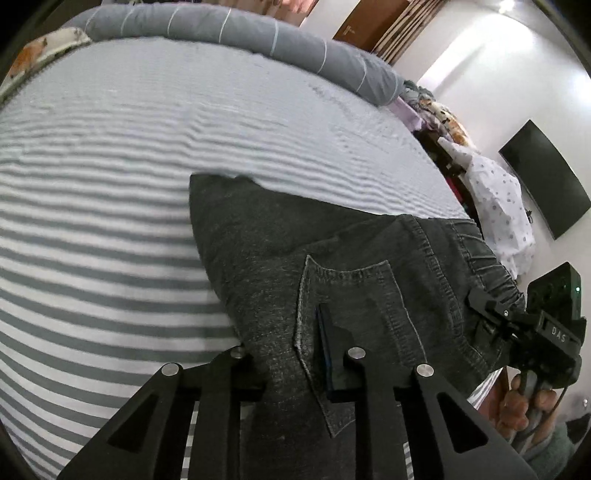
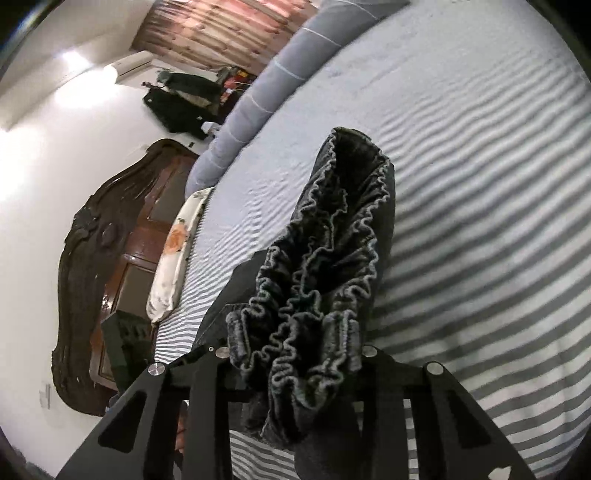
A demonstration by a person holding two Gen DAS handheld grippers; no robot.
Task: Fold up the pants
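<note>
Dark grey denim pants point(image 1: 277, 240) lie on a striped bed sheet point(image 1: 92, 221), back pocket point(image 1: 354, 302) facing up. My left gripper point(image 1: 288, 343) is shut on the fabric at the pocket's edge; one finger lies on top and the other is under the cloth. In the left wrist view my right gripper point(image 1: 484, 302) bites the gathered waistband point(image 1: 480, 251) at the right, with a person's hand point(image 1: 517, 406) behind it. The right wrist view shows the bunched elastic waistband point(image 2: 314, 280) lifted off the sheet and pinched in my right gripper point(image 2: 295, 354).
A grey rolled duvet point(image 1: 240, 33) runs along the bed's far edge. A floral pillow point(image 2: 173, 258) lies by the dark wooden headboard point(image 2: 92, 258). Beyond the bed's right side are a heap of clothes point(image 1: 495, 192) and a wall screen point(image 1: 546, 177).
</note>
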